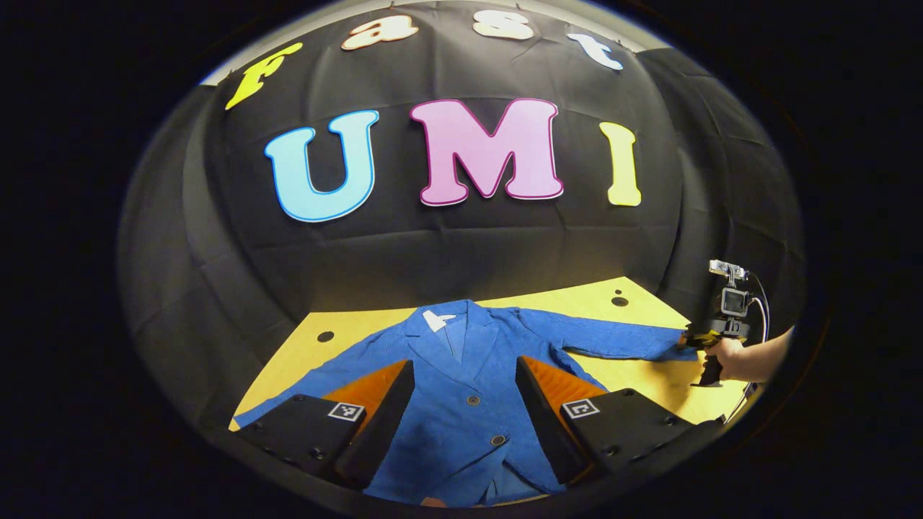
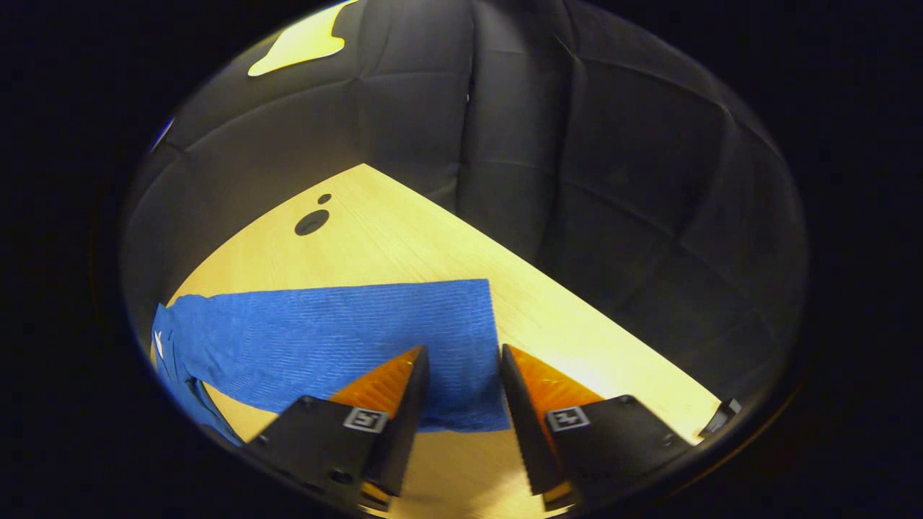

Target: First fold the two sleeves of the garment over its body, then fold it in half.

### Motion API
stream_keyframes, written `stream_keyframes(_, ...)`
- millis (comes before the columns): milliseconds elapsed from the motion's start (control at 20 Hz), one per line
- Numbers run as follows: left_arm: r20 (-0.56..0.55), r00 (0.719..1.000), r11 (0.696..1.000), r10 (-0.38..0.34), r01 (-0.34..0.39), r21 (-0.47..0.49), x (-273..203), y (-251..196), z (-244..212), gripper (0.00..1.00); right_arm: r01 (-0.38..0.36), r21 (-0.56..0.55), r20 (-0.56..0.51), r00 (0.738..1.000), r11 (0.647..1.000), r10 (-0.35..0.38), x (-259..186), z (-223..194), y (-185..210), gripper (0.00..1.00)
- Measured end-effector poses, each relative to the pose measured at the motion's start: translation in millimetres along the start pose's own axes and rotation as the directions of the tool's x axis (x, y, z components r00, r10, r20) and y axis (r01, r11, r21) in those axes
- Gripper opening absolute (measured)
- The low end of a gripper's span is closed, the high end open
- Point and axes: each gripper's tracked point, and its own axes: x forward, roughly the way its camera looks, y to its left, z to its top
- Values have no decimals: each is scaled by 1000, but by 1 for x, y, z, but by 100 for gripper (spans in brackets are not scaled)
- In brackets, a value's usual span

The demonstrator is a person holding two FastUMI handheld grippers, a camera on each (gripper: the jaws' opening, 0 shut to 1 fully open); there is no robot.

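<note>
right gripper [image 2: 461, 375] hangs with jaws apart over the cuff of the blue jacket's [image 1: 461, 389] right sleeve [image 2: 339, 339], so the first sleeve fold is starting; next, pinch that cuff. left gripper [image 1: 465, 389] waits, jaws spread, over the jacket's buttoned front, spread flat on the wooden table [image 2: 404, 231]. neck label [image 1: 437, 320] unreadable

black finger mounts with square markers and screws, right hand-held gripper [image 1: 694, 339] with camera, cable

- No readable text, brand or number on the jacket [image 1: 461, 404]
- Its white neck label [image 1: 437, 320] is too small to read
- Gripper tags carry square coded patterns, not words
</note>
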Motion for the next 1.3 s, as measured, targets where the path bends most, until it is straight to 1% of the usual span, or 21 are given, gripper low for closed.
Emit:
stream_keyframes(50, -2, 1000, 1000, 10, -10, -5, -1, 2, -1, 82, -22, 7, -4, 1000, 1000, 22, 5, 0, 11, 43)
stream_keyframes(100, -3, 1000, 1000, 10, -10, -6, -3, 3, -2, 82, -18, 18, -20, 1000, 1000, 18, 6, -3, 12, 28)
stream_keyframes(150, -6, 1000, 1000, 15, -15, -6, -3, 5, -2, 82, -30, 30, -25, 999, 999, 31, 7, -2, 15, 13)
stream_keyframes(200, -10, 1000, 1000, 18, -18, -4, -4, 7, -4, 82, -56, 41, -42, 997, 998, 57, 5, -3, 18, 7)
stream_keyframes(250, -15, 1000, 1000, 26, -26, -2, -6, 10, -6, 82, -103, 34, -39, 994, 994, 105, 4, -4, 25, 6)
stream_keyframes(300, -19, 999, 999, 40, -40, 1, -9, 13, -7, 82, -133, 31, -59, 989, 991, 135, 4, -6, 27, 0)
stream_keyframes(350, -13, 999, 999, 44, -44, 4, -11, 15, -5, 83, -158, 42, -70, 985, 987, 160, 1, -8, 32, 2)
stream_keyframes(400, -12, 999, 999, 41, -41, 4, -12, 14, -5, 83, -175, 36, -78, 981, 984, 178, -5, -11, 38, 1)
stream_keyframes(450, -14, 999, 999, 41, -41, 5, -14, 15, -5, 83, -173, 9, -56, 983, 985, 173, -9, -8, 43, 1)
stream_keyframes(500, -13, 999, 999, 41, -41, 6, -16, 17, -5, 83, -192, -13, -27, 981, 981, 191, -14, -3, 53, 1)
stream_keyframes(600, -2, 998, 998, 55, -55, 2, -23, 24, -1, 83, -261, -28, -31, 965, 965, 260, -32, -7, 81, 0)
stream_keyframes(750, 37, 998, 997, 58, -56, -60, -31, 31, 7, 83, -310, -91, -24, 951, 947, 309, -51, -10, 121, 1)
stream_keyframes(850, 47, 995, 994, 83, -79, -76, -36, 41, 7, 82, -346, -114, -7, 938, 931, 347, -70, -6, 151, 1)
stream_keyframes(1100, 59, 989, 987, 132, -126, -99, -58, 75, -4, 82, -455, -117, 5, 889, 883, 458, -114, 0, 235, 0)
stream_keyframes(1300, 54, 973, 963, 225, -214, -161, -81, 117, -14, 82, -538, -175, -21, 839, 825, 543, -144, -12, 310, 1)
